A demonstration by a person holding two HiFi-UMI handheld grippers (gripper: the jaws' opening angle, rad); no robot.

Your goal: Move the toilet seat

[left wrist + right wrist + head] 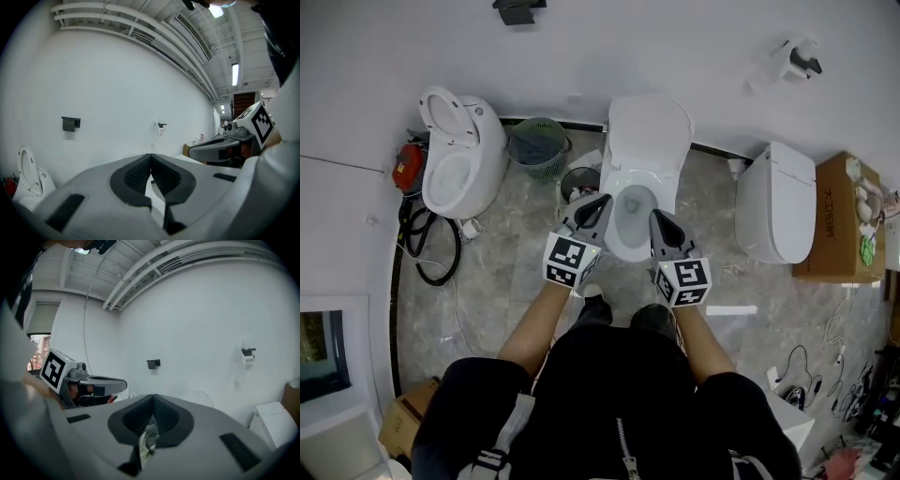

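Lying on the rim of the middle white ceramic toilet, as far as can be told, the white oval plastic toilet seat (628, 249) is found directly in front of the person, with the white lid (647, 131) raised behind it against the wall. The seat is judged to be light and rigid, hinged at the back, with a smooth, slippery surface. A hold is best taken at its front edge, away from the hinge, where the ring is thin enough to be pinched.

The left gripper (604, 201) is held over the left side of the bowl and the right gripper (657, 217) over the right side. In each gripper view the jaws are seen pressed together with nothing between them. No contact with the seat can be confirmed.

Further out, a second white toilet with its seat up (461, 159) is seen to the left, a green mesh basket (537, 145) between the two, and a closed white toilet (776, 202) to the right, beside a brown cardboard box (830, 220). All stand on the grey marbled floor (506, 272).
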